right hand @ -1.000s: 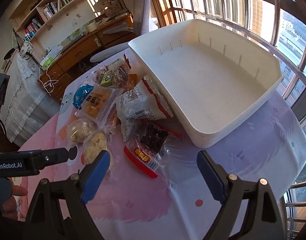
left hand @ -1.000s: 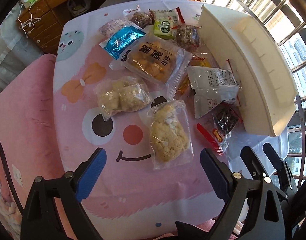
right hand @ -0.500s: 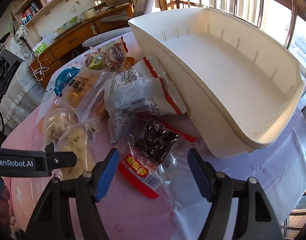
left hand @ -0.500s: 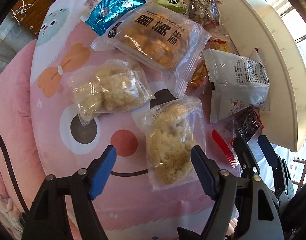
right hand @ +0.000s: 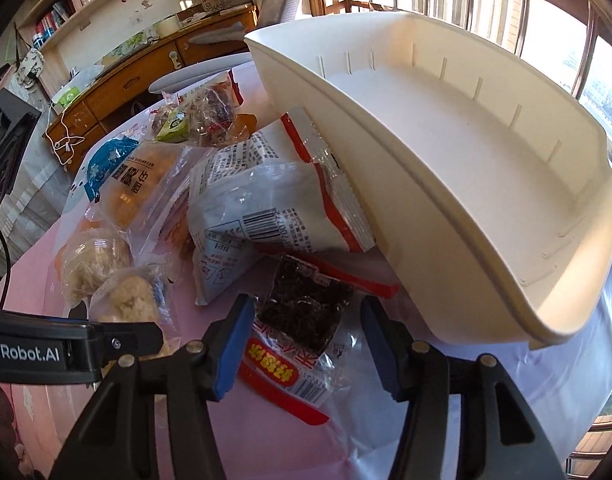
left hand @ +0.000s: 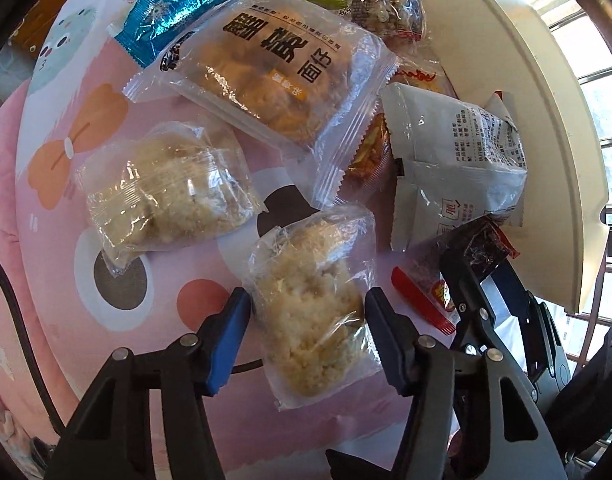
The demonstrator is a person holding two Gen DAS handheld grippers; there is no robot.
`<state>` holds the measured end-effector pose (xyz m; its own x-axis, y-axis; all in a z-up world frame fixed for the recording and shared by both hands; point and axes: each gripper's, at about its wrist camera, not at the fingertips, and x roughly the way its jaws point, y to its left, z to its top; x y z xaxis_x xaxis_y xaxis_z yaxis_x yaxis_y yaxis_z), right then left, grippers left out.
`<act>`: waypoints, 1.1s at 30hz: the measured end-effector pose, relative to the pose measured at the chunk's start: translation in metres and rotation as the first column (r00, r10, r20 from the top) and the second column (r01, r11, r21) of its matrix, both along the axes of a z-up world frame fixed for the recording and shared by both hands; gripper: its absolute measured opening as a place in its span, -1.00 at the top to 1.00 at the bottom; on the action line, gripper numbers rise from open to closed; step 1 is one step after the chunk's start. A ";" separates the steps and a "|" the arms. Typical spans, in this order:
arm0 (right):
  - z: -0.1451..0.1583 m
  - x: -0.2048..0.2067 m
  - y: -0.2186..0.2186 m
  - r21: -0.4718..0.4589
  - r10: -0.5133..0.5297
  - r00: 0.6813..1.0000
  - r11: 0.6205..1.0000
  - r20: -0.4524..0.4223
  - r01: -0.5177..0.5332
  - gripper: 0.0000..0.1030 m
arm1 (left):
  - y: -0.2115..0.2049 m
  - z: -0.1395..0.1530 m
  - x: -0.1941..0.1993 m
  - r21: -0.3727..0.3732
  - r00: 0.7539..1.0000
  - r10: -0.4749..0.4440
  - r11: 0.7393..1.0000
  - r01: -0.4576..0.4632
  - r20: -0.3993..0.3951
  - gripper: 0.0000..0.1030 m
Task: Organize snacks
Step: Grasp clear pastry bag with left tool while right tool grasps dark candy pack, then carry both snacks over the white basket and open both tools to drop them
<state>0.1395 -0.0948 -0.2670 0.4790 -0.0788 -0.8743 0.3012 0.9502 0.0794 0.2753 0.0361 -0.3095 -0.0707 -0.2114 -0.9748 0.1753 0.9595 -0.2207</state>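
On the table [left hand: 154,408] the snacks lay in a heap to the left of the bin [right hand: 457,184], the printed pouch [right hand: 266,204] leaning against its near wall. Nearest the left gripper [left hand: 307,312] a crumbly cake packet [left hand: 313,312] sat between its fingers, a second cake packet [left hand: 166,188] to its left. The dark snack packet [right hand: 302,316] lay before the pouch, between the fingers of the right gripper [right hand: 302,320].
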 end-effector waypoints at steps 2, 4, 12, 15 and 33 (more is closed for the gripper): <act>0.000 0.001 0.000 -0.003 0.007 1.000 1.000 -0.001 -0.007 -0.06 | -0.001 -0.007 0.003 -0.016 1.000 0.008 1.000 -0.008 -0.014 -0.09; -0.001 0.001 -0.001 0.005 0.010 1.000 1.000 -0.001 -0.010 -0.04 | -0.001 -0.010 0.004 -0.023 1.000 0.010 1.000 -0.011 -0.021 -0.07; -0.001 0.002 -0.005 0.050 0.030 1.000 0.998 0.004 -0.031 0.08 | 0.004 -0.011 -0.001 -0.021 1.000 0.004 1.000 -0.005 -0.011 -0.01; 0.001 0.001 -0.004 0.056 0.037 0.999 0.998 0.007 -0.037 0.11 | 0.009 -0.002 -0.014 -0.018 1.000 0.000 1.000 0.000 0.006 0.02; 0.017 -0.024 0.006 0.106 0.091 0.996 0.990 0.021 -0.093 0.13 | 0.049 0.070 -0.082 -0.046 0.987 0.074 0.997 -0.068 0.143 0.34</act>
